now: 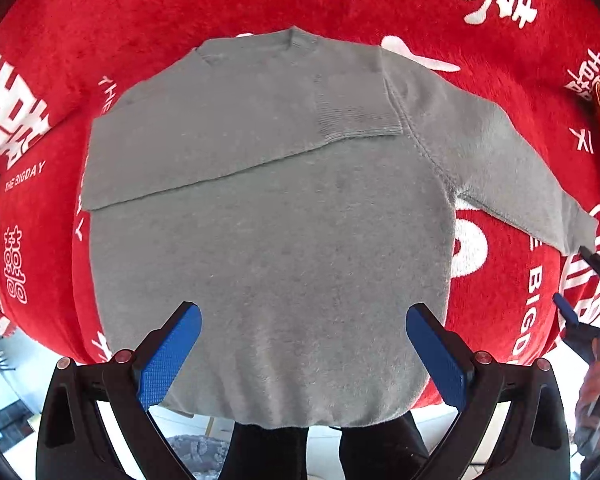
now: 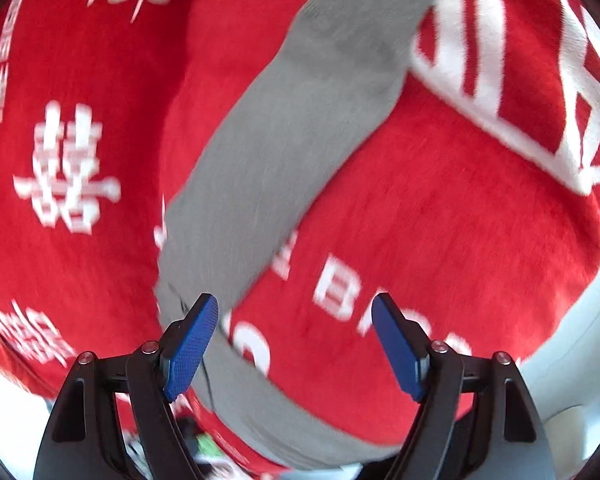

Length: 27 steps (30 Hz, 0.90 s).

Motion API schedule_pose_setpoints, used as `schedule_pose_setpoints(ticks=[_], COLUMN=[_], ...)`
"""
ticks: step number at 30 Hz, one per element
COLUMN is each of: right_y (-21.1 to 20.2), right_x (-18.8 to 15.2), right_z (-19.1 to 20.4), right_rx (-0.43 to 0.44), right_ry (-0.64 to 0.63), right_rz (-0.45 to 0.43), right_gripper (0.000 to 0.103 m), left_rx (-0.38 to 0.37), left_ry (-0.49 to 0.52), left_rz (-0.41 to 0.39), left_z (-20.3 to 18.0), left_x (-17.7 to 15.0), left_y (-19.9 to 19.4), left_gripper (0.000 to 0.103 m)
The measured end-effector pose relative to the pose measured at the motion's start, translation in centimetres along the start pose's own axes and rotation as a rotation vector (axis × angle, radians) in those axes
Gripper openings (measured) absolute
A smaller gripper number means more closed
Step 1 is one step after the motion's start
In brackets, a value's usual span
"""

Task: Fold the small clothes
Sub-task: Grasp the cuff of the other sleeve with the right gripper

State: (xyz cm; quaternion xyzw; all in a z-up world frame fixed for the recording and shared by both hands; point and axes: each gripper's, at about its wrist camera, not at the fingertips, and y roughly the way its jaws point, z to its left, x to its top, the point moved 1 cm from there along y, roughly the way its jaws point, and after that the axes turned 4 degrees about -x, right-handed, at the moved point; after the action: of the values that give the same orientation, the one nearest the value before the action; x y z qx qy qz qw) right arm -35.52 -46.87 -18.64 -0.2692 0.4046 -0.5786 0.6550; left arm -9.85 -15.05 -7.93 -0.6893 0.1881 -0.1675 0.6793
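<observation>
Left gripper [image 1: 303, 344] hovered over the lower body of the grey sweater [image 1: 268, 248], jaws spread wide, nothing between the blue pads [image 1: 168, 360], no contact that could be made out. Right gripper [image 2: 295, 344] likewise gaped open, holding nothing, poised low over the cuff end of the outstretched sleeve [image 2: 284, 128]; left pad seemed to overlap the grey cloth in the right wrist view, though touching or merely above could not be told through the blur. Seen again at the right edge of the left wrist view [image 1: 580, 300], just beside the sleeve end. Sweater lay flat on the red blanket [image 1: 100, 20] with white lettering, hem toward the near edge, collar far. One sleeve already folded across the chest [image 1: 236, 128], ribbed cuff lying near the opposite shoulder seam. Other sleeve stretched out diagonally, away from the body, over the blanket. Judged as the sleeve-folding step, half done: one sleeve in, the second about to be taken. Next move likely called for closing the right jaws on the cuff, lifting just enough to clear the pile, and carrying it across the chest to lie over the first sleeve. Left gripper probably best kept as a weight on the body, to stop the knit dragging on the plush.
</observation>
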Motion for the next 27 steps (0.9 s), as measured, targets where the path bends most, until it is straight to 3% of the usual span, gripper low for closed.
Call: schedule_pose_setpoints(ticks=[11,17,25,27], right_y=[0.7,1.4,1.6,1.7], right_x=[6.0,7.2,7.4,7.4], right_z=[-2.1,-2.7,-4.9,-5.2], right_rx=[0.079,0.116,0.282,0.298], right_ry=[0.094,0.141,0.318,0.341], right_rz=[-0.146,-0.171,-0.171,-0.163], right_gripper=[0.082,0.082,0.082,0.077], left_rx=[0.012,0.016,0.024,0.026], left_ry=[0.037,0.068,0.075,0.076], left_rz=[0.02,0.016,0.031,0.033], left_z=[-3.0,-4.0,-3.9,-3.8], left_x=[1.0,1.2,1.6,1.7], left_y=[2.3,2.4,3.0,3.1], left_gripper=[0.103,0.103,0.103,0.103])
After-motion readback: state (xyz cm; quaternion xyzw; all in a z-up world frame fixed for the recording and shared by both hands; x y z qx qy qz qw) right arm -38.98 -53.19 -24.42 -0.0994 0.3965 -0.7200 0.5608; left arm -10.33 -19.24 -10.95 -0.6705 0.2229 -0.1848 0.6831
